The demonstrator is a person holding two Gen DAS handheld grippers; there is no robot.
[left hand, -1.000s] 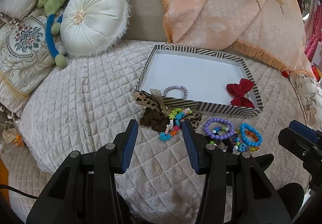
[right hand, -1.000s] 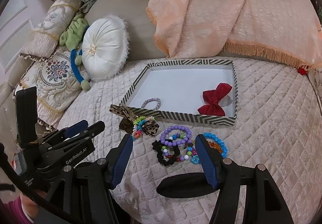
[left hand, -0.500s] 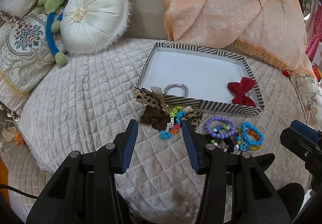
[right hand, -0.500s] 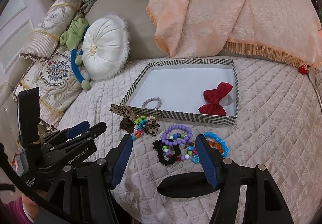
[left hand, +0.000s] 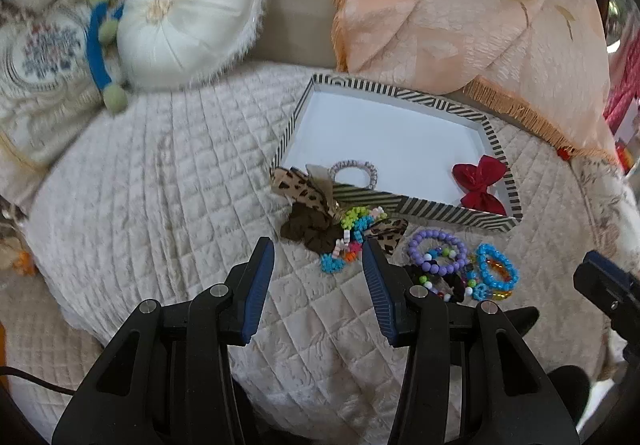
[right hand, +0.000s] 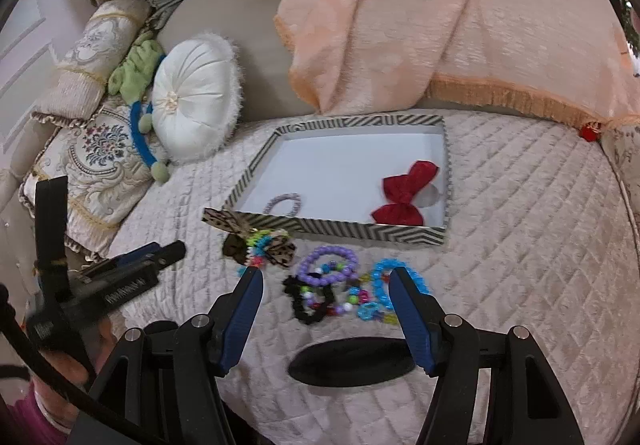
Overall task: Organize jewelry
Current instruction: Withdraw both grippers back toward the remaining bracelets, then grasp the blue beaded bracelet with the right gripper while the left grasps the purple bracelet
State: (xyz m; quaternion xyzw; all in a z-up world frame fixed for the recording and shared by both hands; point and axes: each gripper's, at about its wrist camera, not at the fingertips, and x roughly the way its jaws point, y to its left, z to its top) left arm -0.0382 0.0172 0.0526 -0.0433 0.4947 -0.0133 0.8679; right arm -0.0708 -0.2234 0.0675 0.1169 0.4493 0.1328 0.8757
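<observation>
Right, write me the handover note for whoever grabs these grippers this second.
Left gripper: open, holding nothing, above the quilt just short of the brown scrunchie and leopard bow.
Right gripper: open, holding nothing, over the bracelet pile.
Done: red bow and pale lilac hair tie lie in the striped tray.
Left: the leopard bow leaning on the tray's front wall, brown scrunchie, multicolour bead strand, purple bead bracelet, blue bead bracelet and black scrunchie, all on the quilt in front of the tray.
</observation>
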